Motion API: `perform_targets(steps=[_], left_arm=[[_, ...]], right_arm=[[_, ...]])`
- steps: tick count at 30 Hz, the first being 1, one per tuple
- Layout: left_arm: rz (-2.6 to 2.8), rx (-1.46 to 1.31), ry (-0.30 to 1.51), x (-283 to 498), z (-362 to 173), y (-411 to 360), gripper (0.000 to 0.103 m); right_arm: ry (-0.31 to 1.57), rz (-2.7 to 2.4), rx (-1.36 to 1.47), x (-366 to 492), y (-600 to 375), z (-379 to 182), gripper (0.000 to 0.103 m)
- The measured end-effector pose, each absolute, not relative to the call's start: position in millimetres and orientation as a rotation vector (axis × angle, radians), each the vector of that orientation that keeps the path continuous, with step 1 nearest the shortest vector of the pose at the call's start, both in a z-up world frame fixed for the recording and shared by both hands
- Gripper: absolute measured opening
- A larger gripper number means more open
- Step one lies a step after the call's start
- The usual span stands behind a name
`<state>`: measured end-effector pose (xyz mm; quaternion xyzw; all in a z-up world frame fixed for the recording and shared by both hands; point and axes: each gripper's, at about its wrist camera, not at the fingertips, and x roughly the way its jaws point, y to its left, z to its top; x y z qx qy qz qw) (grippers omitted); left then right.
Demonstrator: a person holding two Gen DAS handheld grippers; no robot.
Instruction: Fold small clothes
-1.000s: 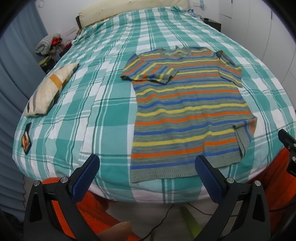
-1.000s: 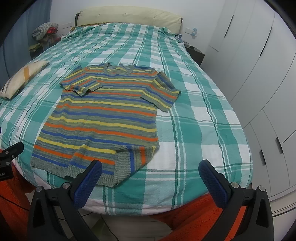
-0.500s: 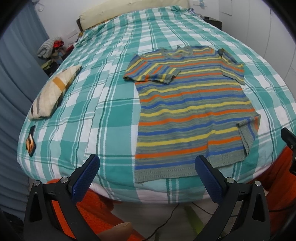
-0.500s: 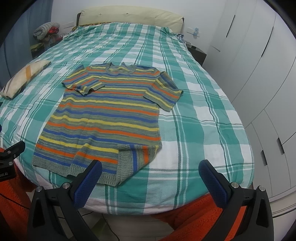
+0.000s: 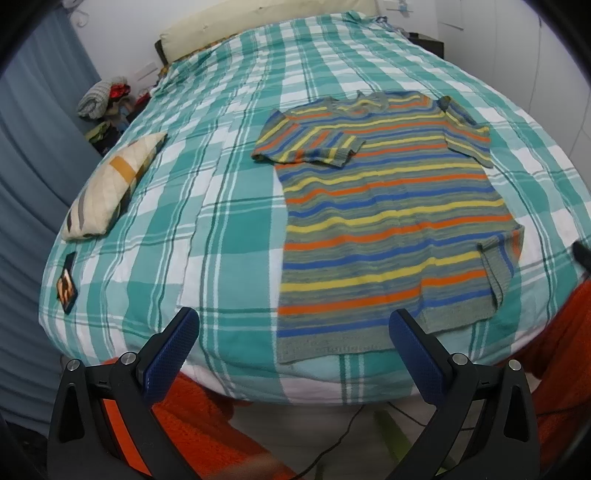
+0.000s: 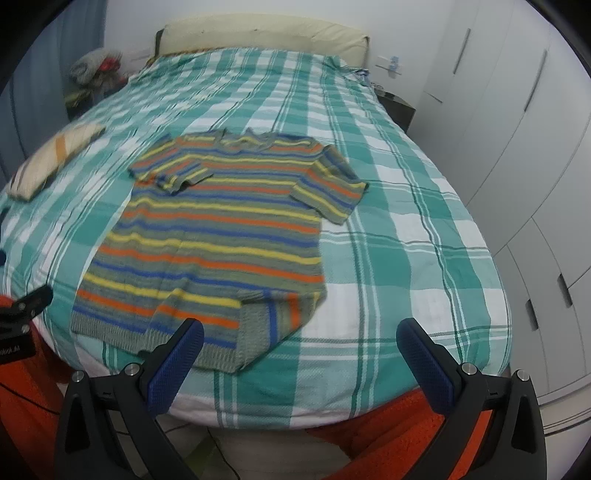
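Both grippers [image 5: 293, 354] [image 6: 300, 356] agape before sweater [image 5: 388, 229], seemingly flat.

left hand-held gripper [image 5: 293, 349] | shifted left of striped sweater [image 5: 388, 221]; right hand-held gripper [image 6: 300, 350] | nearer bed

The sweater [image 5: 391, 221] is grey-green with horizontal stripes of orange, yellow and blue. The bed cover [image 5: 229, 236] under it is a teal and white plaid with thin dark green lines. The small pillow [image 5: 110, 188] is cream with grey stripes and one mustard band. The fingers [image 5: 171, 356] have dark blue textured pads on black frames. The headboard [image 6: 258, 35] is cream, the wardrobe doors [image 6: 517, 122] white, the curtain [image 5: 26, 155] blue-grey.
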<state>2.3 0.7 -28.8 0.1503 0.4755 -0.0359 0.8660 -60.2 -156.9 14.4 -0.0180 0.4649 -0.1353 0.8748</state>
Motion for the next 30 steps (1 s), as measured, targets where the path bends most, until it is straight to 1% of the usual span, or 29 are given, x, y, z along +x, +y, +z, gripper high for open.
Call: perform_targets(steps=[5, 9, 12, 14, 17, 19, 20, 21, 23, 26, 27, 28, 30], left_arm=[[-0.036, 0.309, 1.032, 14, -46, 23, 0.103], [-0.061, 0.206, 1.099, 27, -74, 48, 0.102], [-0.069, 0.142, 1.157, 31, -101, 63, 0.102], [-0.084, 0.116, 1.192, 31, -117, 65, 0.102], [-0.092, 0.133, 1.196, 28, -123, 64, 0.102], [-0.082, 0.161, 1.175, 26, -120, 65, 0.102], [-0.076, 0.166, 1.161, 25, -118, 69, 0.102], [-0.070, 0.169, 1.151, 24, -117, 73, 0.102], [-0.047, 0.165, 1.138, 24, -115, 84, 0.102], [-0.032, 0.127, 1.156, 28, -123, 99, 0.102], [-0.039, 0.114, 1.167, 30, -127, 100, 0.102], [-0.052, 0.103, 1.183, 34, -131, 99, 0.102], [-0.098, 0.092, 1.202, 43, -138, 91, 0.102]], right_arm=[[0.935, -0.361, 0.041, -65, -207, 16, 0.103], [0.998, -0.259, 0.107, -59, -225, -4, 0.103], [1.064, -0.076, 0.166, -43, -206, -30, 0.102], [1.052, -0.034, 0.139, -26, -190, -40, 0.102], [0.993, 0.009, 0.123, 12, -179, -55, 0.102], [1.025, 0.050, 0.117, 37, -180, -75, 0.080], [1.132, 0.109, 0.126, 51, -181, -94, 0.054], [1.234, 0.169, 0.142, 56, -182, -110, 0.036], [1.409, 0.268, 0.094, 38, -185, -130, 0.030], [1.530, 0.201, -0.030, -2, -205, -124, 0.030], [1.547, 0.128, -0.069, -18, -217, -119, 0.032], [1.541, 0.079, -0.076, -28, -227, -113, 0.033], [1.492, 0.016, 0.037, -44, -249, -99, 0.043]])
